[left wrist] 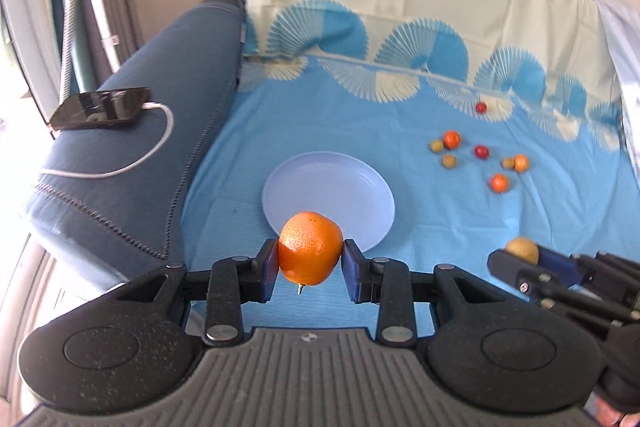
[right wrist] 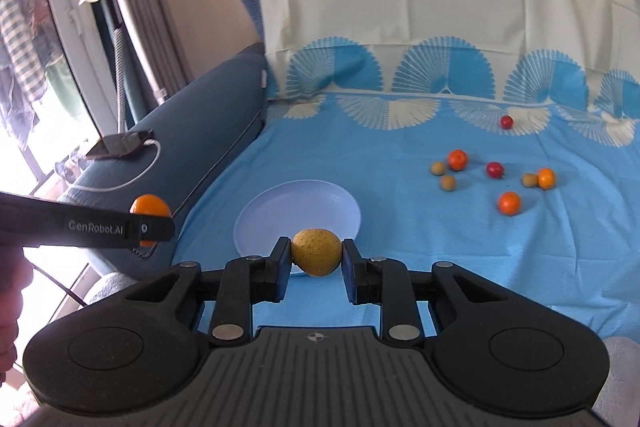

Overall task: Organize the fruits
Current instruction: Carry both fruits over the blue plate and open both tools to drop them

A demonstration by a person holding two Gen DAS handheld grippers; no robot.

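Observation:
My left gripper [left wrist: 311,259] is shut on an orange tangerine [left wrist: 310,247] and holds it above the near rim of an empty pale blue plate [left wrist: 328,187] on the blue bedsheet. My right gripper [right wrist: 316,257] is shut on a yellow-brown round fruit [right wrist: 316,251], near the plate's [right wrist: 298,205] front edge. The right gripper also shows in the left wrist view [left wrist: 520,259], low at the right. Several small fruits lie loose to the plate's right: oranges [right wrist: 509,203], red ones [right wrist: 495,169] and brownish ones [right wrist: 447,183].
A dark blue cushion [left wrist: 152,155] lies left of the plate, with a phone [left wrist: 100,109] on a white cable on it. A pillow [right wrist: 440,19] lies along the back. A window and a pole stand at the far left.

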